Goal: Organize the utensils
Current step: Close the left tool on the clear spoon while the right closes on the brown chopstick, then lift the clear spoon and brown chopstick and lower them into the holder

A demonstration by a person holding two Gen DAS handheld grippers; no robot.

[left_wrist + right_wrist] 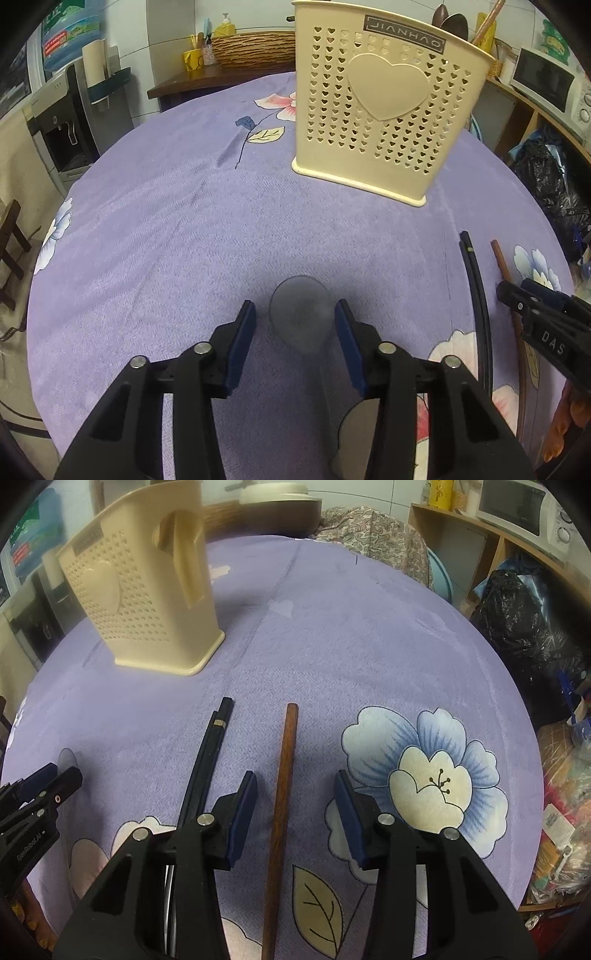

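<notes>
A cream perforated utensil holder [384, 110] stands upright on the purple flowered tablecloth; it also shows in the right wrist view [147, 590]. My left gripper [295, 314] is open, its fingers either side of a grey spoon bowl [301, 317] lying on the cloth. My right gripper [295, 794] is open, straddling a brown wooden stick [282, 805] lying on the cloth. Black chopsticks [208, 764] lie just left of the stick; they also show in the left wrist view [476, 288].
The tablecloth [166, 221] covers a round table. A wicker basket [255, 48] and yellow cup [192, 59] sit on a far sideboard. A microwave [517, 506] and black bags [524, 620] are to the right, off the table.
</notes>
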